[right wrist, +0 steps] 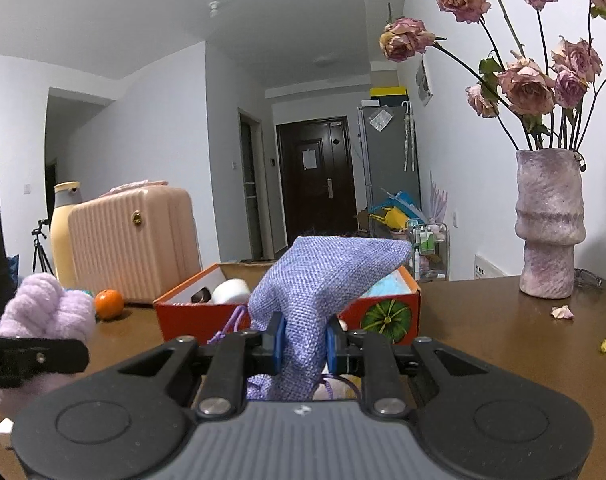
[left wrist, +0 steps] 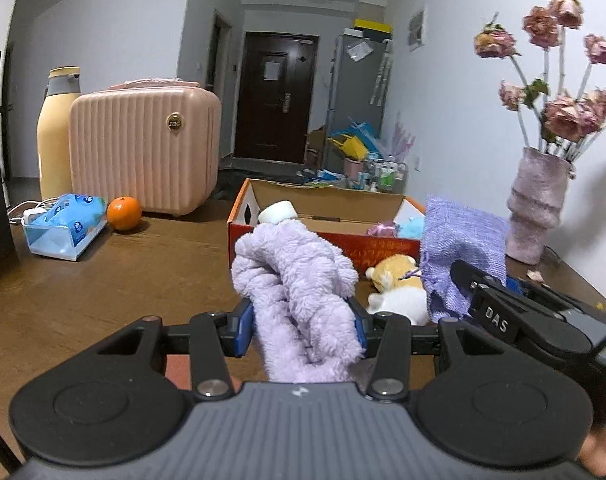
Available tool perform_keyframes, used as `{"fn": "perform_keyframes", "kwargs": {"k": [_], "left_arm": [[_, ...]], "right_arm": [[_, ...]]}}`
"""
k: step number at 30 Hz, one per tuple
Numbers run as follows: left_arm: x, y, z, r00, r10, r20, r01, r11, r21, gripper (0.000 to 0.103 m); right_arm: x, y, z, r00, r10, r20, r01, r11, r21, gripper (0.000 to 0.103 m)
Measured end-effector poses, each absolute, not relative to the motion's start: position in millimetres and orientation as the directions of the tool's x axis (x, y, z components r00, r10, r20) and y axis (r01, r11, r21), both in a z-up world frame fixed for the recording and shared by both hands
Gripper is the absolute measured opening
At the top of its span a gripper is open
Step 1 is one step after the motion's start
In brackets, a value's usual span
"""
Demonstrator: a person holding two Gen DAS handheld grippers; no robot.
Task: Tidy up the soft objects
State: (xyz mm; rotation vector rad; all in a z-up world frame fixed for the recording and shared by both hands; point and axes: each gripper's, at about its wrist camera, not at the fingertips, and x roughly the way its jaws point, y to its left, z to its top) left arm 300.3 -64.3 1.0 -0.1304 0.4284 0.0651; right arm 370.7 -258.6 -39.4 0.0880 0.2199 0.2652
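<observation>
My left gripper point(left wrist: 303, 330) pinches the fluffy lilac cloth point(left wrist: 299, 284), my right gripper point(right wrist: 303, 342) clamps the purple pouch point(right wrist: 323, 276); I fear trailing fabric snagging the box point(right wrist: 387, 312) rim.

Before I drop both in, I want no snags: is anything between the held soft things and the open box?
Nothing visible blocks either. The fluffy lilac cloth in the left tongs and the purple pouch in the right tongs both face the orange box directly.

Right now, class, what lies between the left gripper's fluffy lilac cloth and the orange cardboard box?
In the left wrist view, bare brown tabletop; the plush toy lies right.
</observation>
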Motion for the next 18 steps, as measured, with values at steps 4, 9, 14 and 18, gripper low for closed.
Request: {"fn": "perform_keyframes", "kwargs": {"k": [4, 9, 14, 18], "left_arm": [[321.3, -71.5, 2.1, 0.906, 0.046, -0.421, -0.112, 0.985, -0.132, 0.046], [345.2, -79.7, 4.0, 0.909, 0.065, -0.411, -0.137, 0.98, -0.148, 0.046], [366.0, -83.8, 6.9, 0.911, 0.083, -0.405, -0.16, 0.974, -0.16, 0.046], [384.1, -86.6, 8.4, 0.913, 0.099, -0.396, -0.177, 0.97, -0.167, 0.046]], "right_arm": [[387.4, -264.1, -38.2, 0.942, 0.272, -0.199, -0.249, 0.959, 0.134, 0.019], [404.9, -269.0, -35.8, 0.937, 0.288, -0.197, -0.257, 0.952, 0.166, 0.019], [419.2, -269.7, -32.8, 0.942, 0.285, -0.18, -0.257, 0.953, 0.162, 0.019], [432.8, -269.3, -32.6, 0.943, 0.285, -0.175, -0.257, 0.952, 0.164, 0.019]]}}
